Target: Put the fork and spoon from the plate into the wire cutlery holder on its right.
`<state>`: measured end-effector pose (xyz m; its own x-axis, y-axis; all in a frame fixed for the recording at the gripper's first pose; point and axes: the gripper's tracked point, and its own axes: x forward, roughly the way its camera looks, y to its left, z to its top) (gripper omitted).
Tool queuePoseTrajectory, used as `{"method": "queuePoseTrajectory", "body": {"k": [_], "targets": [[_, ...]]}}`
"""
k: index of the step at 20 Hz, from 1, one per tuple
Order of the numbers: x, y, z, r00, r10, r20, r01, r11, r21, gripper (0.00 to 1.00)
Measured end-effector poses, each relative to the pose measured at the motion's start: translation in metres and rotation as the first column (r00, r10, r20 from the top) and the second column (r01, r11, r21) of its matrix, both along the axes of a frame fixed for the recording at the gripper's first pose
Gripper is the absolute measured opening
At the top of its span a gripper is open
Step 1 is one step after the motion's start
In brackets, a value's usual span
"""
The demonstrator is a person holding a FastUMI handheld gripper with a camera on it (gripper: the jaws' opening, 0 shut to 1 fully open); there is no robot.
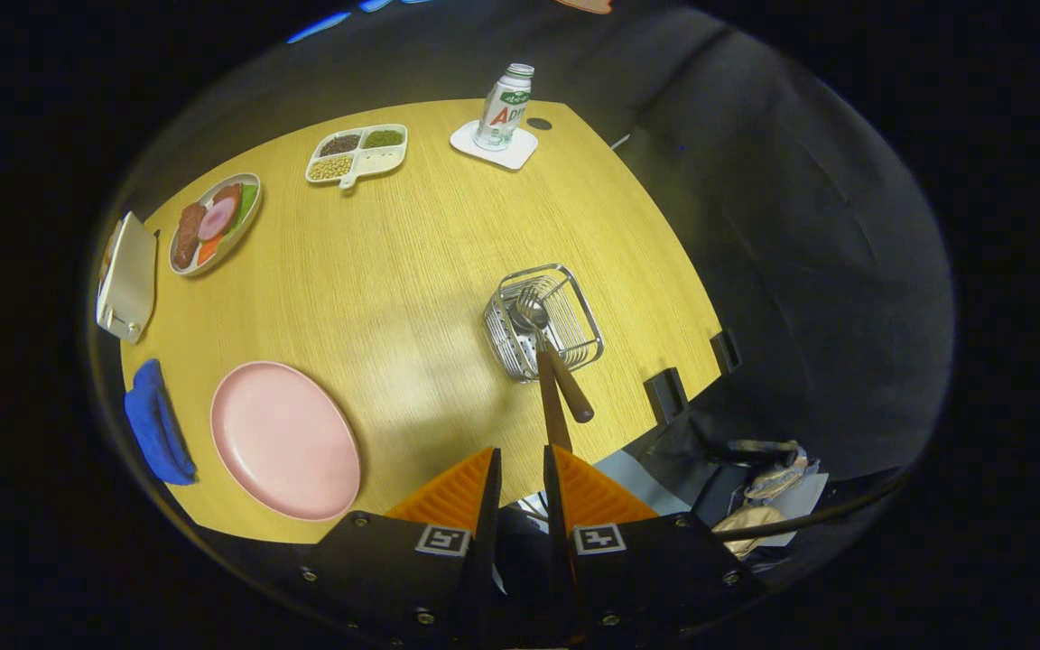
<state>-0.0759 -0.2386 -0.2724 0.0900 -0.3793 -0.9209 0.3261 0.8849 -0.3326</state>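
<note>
The wire cutlery holder (545,320) stands on the wooden table (412,271), just beyond my fingers. The spoon (531,311) and the fork (531,293) sit in it heads down, with their brown wooden handles sticking up toward me. The longer handle (554,406) reaches almost to my right fingertip (574,478); the shorter one (574,397) leans a little to the right. My gripper (521,451) hovers above the table's near edge, open by a narrow gap with nothing between the fingers. The pink plate (285,442) lies bare to the left of the fingers.
A blue cloth (157,424) lies left of the plate, a white board (127,275) beyond it. Farther back are a food plate (213,221), a divided snack tray (357,153) and a bottle (504,106) on a white coaster. Two black clamps (666,394) grip the right edge.
</note>
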Motion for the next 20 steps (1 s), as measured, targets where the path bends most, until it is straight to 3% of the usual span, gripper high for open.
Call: {"method": "queuePoseTrajectory", "body": {"k": [9, 14, 17, 20], "targets": [[0.007, 0.016, 0.0, 0.998, 0.066, 0.012, -0.066, 0.998, 0.003, 0.27], [0.026, 0.03, 0.009, 0.986, 0.129, 0.107, -0.129, 0.992, -0.002, 0.27], [0.048, 0.04, 0.025, 0.956, 0.187, 0.224, -0.183, 0.982, -0.038, 0.27], [0.071, 0.056, 0.049, 0.9, 0.253, 0.355, -0.238, 0.967, -0.084, 0.27]]}}
